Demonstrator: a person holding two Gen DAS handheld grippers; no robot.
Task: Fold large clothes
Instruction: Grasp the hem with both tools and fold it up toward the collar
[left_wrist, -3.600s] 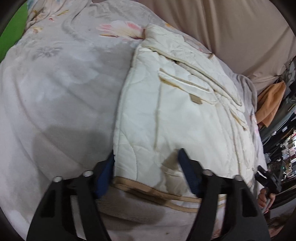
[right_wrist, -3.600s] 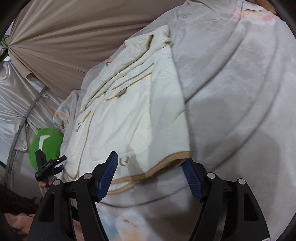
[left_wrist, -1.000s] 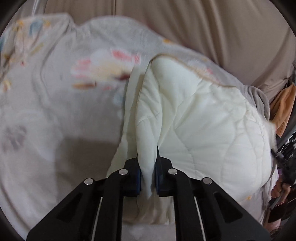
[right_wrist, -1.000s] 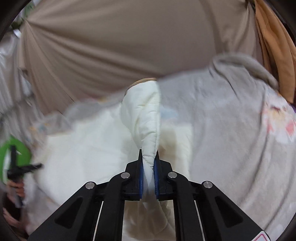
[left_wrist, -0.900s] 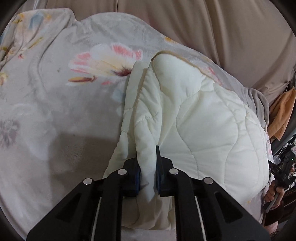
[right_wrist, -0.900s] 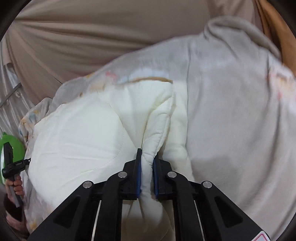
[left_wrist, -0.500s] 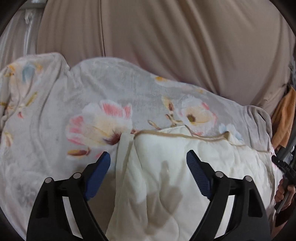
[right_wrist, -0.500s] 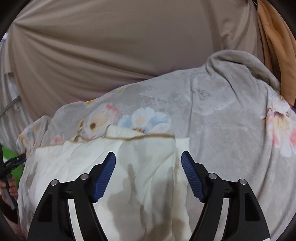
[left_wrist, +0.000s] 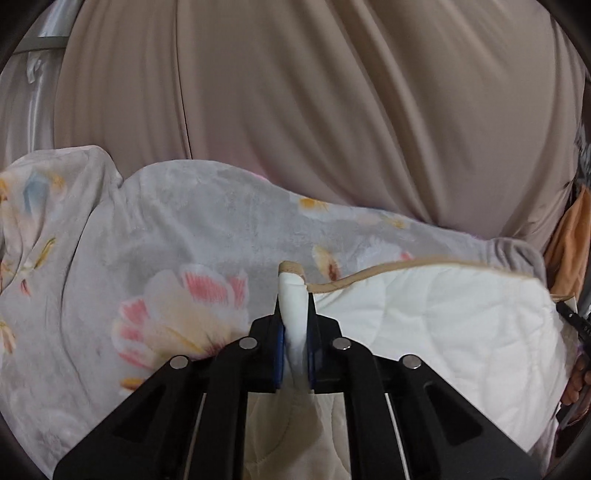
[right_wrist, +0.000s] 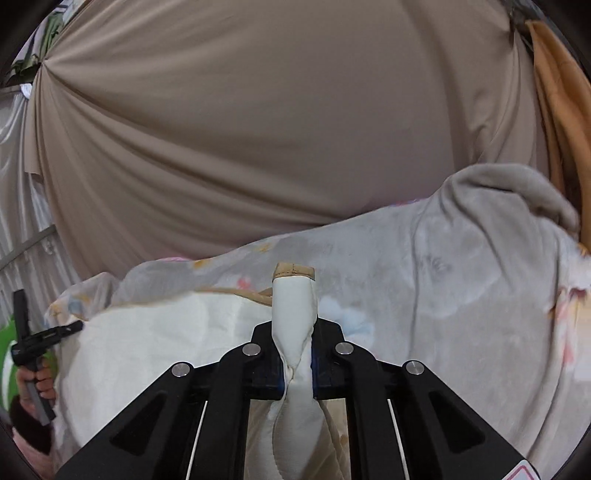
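A cream quilted jacket with a tan-trimmed hem lies on a grey floral blanket. In the left wrist view the jacket (left_wrist: 436, 321) spreads to the right, and my left gripper (left_wrist: 294, 339) is shut on its tan-trimmed corner. In the right wrist view the jacket (right_wrist: 155, 347) spreads to the left, and my right gripper (right_wrist: 294, 354) is shut on its other corner, with the tan trim sticking up above the fingers. Both corners are lifted a little off the blanket.
The floral blanket (left_wrist: 155, 258) covers the bed, bunched up at the right in the right wrist view (right_wrist: 491, 236). A beige curtain (left_wrist: 314, 110) hangs behind. An orange cloth (right_wrist: 557, 110) hangs at far right. A green object (right_wrist: 5, 354) shows at the left edge.
Half a second ago both grippers were open over the folded jacket's far edge. Now both are shut on its tan-trimmed corners and have lifted them slightly.
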